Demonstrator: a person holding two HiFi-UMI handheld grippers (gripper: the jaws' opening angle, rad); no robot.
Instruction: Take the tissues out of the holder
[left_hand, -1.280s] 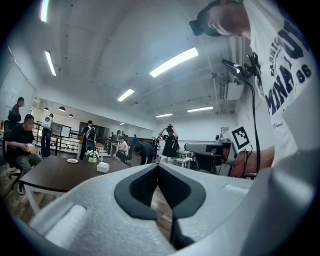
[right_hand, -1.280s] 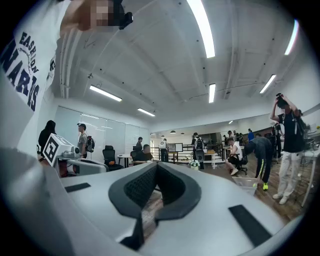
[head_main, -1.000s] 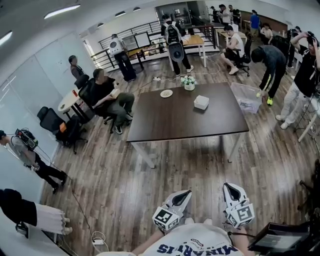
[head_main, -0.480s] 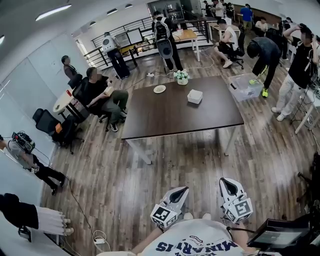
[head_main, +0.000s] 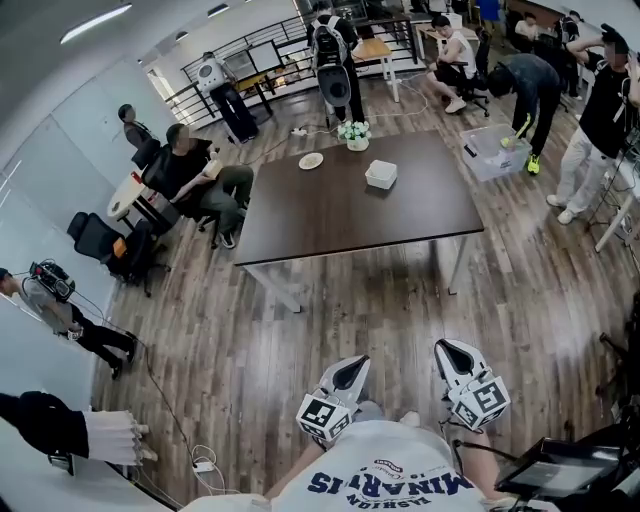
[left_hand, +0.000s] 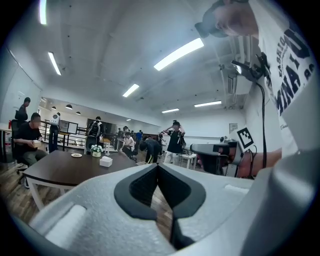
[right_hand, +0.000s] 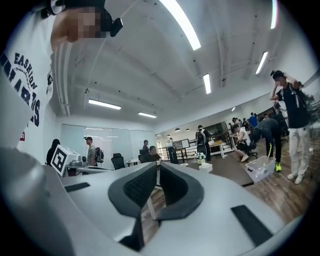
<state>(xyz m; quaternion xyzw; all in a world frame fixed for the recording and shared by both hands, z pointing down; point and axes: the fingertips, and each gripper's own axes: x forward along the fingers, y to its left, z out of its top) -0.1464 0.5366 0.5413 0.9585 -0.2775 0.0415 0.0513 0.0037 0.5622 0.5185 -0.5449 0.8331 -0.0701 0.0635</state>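
Note:
The white tissue holder (head_main: 381, 174) sits on the far part of a dark brown table (head_main: 340, 215), well ahead of me across the wooden floor. It shows small in the left gripper view (left_hand: 105, 161) and in the right gripper view (right_hand: 205, 167). My left gripper (head_main: 350, 368) and right gripper (head_main: 449, 351) are held close to my chest at the bottom of the head view, far short of the table. Each has its jaws shut with the tips meeting and nothing between them.
A pot of white flowers (head_main: 357, 133) and a small plate (head_main: 311, 160) stand beyond the holder. A clear plastic bin (head_main: 492, 150) lies right of the table. Several people stand or sit around it, with office chairs (head_main: 100, 240) at the left. A cable and power strip (head_main: 203, 465) lie on the floor.
The table and holder have slid up and to the left in the head view. Both grippers have shifted slightly in the frame and stay shut and empty.

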